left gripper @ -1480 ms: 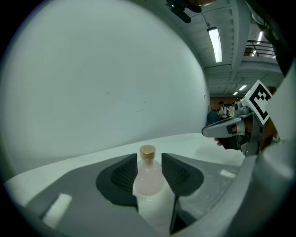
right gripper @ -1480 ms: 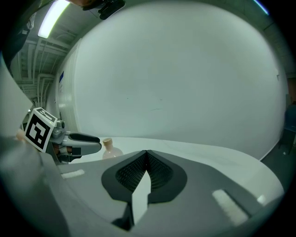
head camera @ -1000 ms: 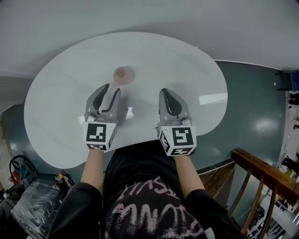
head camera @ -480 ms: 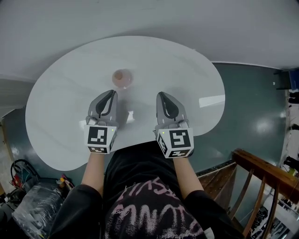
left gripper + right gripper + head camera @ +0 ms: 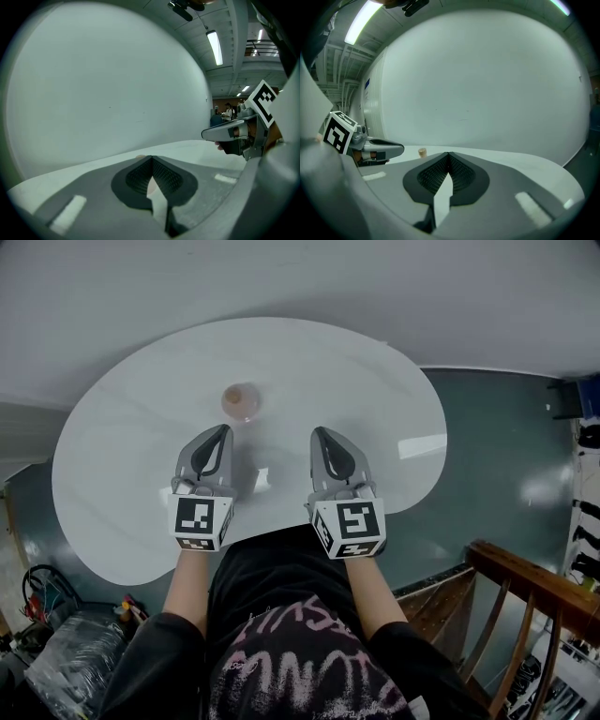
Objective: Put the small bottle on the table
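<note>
Small bottle [image 5: 241,401] stands free on the table [image 5: 356,381], just beyond the left gripper [image 5: 217,434], whose jaws were spread a second ago and now meet on nothing. The right gripper [image 5: 323,437] is likewise pressed together and empty, so the placing looks done. The glossy white rounded top sits over a grey floor [image 5: 497,446], with clutter [image 5: 66,652] at lower left and a wooden railing [image 5: 525,592] at right.

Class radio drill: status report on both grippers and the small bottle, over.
Left gripper shut, empty; right gripper shut, empty. Small bottle standing on the table, just ahead of the left gripper, untouched. Nothing in the way.
</note>
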Motion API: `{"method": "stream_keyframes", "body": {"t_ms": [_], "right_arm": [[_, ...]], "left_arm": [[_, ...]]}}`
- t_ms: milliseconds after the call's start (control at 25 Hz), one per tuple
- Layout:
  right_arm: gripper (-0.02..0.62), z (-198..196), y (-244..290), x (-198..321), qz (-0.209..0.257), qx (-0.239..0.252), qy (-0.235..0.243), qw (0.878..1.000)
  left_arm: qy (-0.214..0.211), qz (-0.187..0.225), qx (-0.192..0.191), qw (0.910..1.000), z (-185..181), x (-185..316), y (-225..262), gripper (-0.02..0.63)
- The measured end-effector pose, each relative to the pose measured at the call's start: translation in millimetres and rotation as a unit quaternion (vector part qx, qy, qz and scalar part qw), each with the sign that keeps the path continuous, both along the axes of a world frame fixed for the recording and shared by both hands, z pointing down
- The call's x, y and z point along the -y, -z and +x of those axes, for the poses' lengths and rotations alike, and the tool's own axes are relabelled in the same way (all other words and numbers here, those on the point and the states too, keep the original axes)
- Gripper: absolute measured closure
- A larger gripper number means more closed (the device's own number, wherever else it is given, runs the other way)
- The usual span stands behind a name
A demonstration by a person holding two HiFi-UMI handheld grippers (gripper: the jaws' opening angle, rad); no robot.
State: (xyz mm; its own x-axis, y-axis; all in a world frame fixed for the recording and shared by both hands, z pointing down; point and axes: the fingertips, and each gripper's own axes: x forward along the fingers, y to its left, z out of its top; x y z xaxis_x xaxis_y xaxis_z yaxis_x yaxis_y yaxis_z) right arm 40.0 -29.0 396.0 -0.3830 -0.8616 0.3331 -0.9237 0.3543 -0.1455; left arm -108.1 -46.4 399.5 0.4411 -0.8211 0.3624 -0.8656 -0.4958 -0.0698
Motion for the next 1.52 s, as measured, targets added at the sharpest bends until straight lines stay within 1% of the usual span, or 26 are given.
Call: {"method": "stream_keyframes", "body": {"t_ms": [240, 440, 680, 1240, 1400, 1520], "right_arm": [[0.585, 0.5, 5.4, -2.1, 0.004, 0.002, 0.006, 1.0], [0.585, -1.4, 10.3, 0.8, 0.01, 0.004, 0.008, 1.0], [0.584, -2.3, 20.4, 0.3, 0.019, 0.004, 0.013, 1.0], [0.584, -8.1, 48.4, 6.1, 0.049, 0.003, 0.028, 0.998], [0.585, -6.1, 57.8, 8.6, 0.058, 0.003, 0.029, 0.998], [0.585, -6.1, 62.5, 10.1, 0.063, 0.002, 0.03, 0.998]], "left_arm": [[0.004, 0.0, 0.0, 1.0, 1.3, -2.5, 6.3, 0.606], [0.009, 0.008, 0.001, 0.9999, -2.7, -1.4, 12.6, 0.606], [0.016, 0.014, -0.007, 0.9997, -6.4, -2.9, 22.8, 0.606], [0.021, 0.042, -0.009, 0.9988, -12.2, -4.1, 54.4, 0.606], [0.023, 0.032, -0.007, 0.9992, -9.1, -5.7, 62.1, 0.606], [0.025, 0.04, -0.008, 0.9989, -10.2, -5.1, 67.3, 0.606]]}}
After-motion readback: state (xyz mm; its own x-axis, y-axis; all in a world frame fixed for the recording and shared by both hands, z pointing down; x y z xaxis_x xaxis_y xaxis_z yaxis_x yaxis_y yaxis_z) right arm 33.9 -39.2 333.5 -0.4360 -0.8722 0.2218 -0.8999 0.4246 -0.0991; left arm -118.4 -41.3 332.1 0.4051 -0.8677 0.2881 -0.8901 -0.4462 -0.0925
